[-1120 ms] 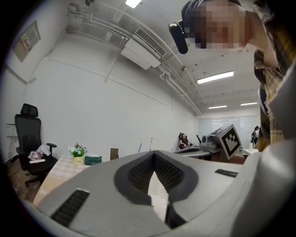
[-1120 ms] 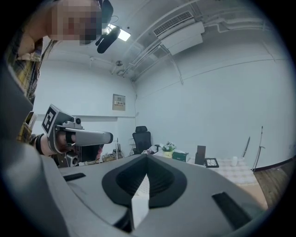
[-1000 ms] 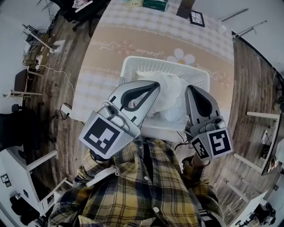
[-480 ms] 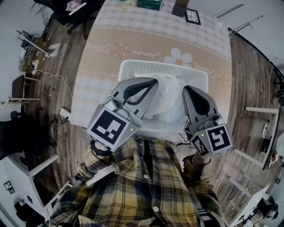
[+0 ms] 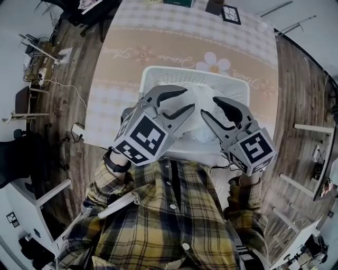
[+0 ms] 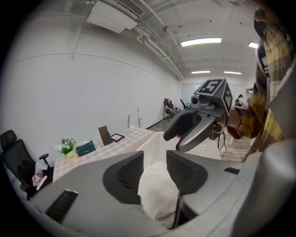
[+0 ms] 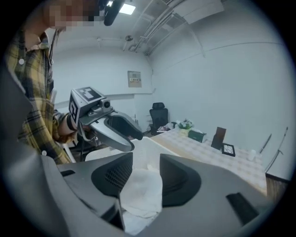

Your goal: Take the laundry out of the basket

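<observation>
A white plastic laundry basket (image 5: 158, 74) stands on the table in front of me, with crumpled white laundry (image 5: 203, 126) heaped inside. My left gripper (image 5: 185, 101) hangs over the basket's left half and my right gripper (image 5: 209, 107) over its right half, tips pointing toward each other. Both pairs of jaws have just been opening and stand apart, with nothing pressed between the pads. In the left gripper view the laundry (image 6: 157, 194) shows through the gap of the left gripper (image 6: 155, 166). In the right gripper view the laundry (image 7: 141, 194) lies below the right gripper (image 7: 145, 169).
The table (image 5: 158, 47) has a checked, flower-printed cloth. At its far end stand a picture frame (image 5: 231, 13), a green box (image 6: 85, 148) and a small flower pot (image 6: 67, 149). Office chairs and stands ring the wooden floor (image 5: 68, 105). My plaid shirt (image 5: 169, 221) fills the near edge.
Both grippers have come down toward the basket and tilted over the laundry. Their jaws, shut before, now stand apart.
</observation>
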Demonstrator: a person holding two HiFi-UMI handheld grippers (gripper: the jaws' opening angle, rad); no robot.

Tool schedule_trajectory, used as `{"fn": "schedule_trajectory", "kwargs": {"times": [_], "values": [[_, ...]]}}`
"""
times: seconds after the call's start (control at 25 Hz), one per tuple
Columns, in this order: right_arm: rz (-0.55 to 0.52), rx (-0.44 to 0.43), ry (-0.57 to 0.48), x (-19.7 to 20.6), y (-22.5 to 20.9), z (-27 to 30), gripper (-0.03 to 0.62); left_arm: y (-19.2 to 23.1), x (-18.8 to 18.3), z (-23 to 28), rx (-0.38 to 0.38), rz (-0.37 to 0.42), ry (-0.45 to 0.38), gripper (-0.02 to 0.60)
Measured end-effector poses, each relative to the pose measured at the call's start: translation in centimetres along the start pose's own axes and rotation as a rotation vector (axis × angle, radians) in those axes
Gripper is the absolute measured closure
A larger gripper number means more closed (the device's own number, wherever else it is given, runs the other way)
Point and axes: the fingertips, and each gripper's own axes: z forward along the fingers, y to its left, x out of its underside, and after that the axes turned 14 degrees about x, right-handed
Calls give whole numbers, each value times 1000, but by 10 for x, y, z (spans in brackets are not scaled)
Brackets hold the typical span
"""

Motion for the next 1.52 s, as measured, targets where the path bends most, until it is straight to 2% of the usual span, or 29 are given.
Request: {"fn": "schedule_trajectory", "kwargs": {"times": [0.08, 0.2, 0.44, 0.56, 0.68, 0.76, 0.96, 1.0, 1.16, 1.24, 1.52], "values": [[-72, -40, 48, 10, 4, 5, 366, -3, 8, 6, 31, 21, 57, 371], [-179, -83, 124, 24, 4, 11, 335, -4, 15, 14, 68, 38, 109, 362], [-325, -157, 260, 56, 5, 25, 335, -6, 40, 29, 121, 71, 259, 347], [-365, -191, 290, 65, 6, 34, 322, -8, 55, 37, 145, 64, 329, 335], [-383, -241, 314, 73, 8, 43, 269, -11, 67, 46, 162, 73, 385, 331], [-397, -274, 336, 79, 8, 49, 260, -12, 73, 53, 182, 73, 413, 322], [-462, -389, 434, 105, 15, 65, 228, -9, 96, 69, 228, 37, 482, 277], [-479, -399, 453, 110, 16, 68, 207, -8, 101, 72, 235, 27, 490, 264], [-488, -424, 486, 120, 17, 82, 205, -5, 117, 80, 264, -6, 534, 222], [-509, -417, 509, 127, 15, 89, 204, -4, 123, 85, 265, -7, 552, 172], [-588, -416, 577, 156, 16, 98, 204, -1, 148, 103, 269, -17, 653, 158]]}}
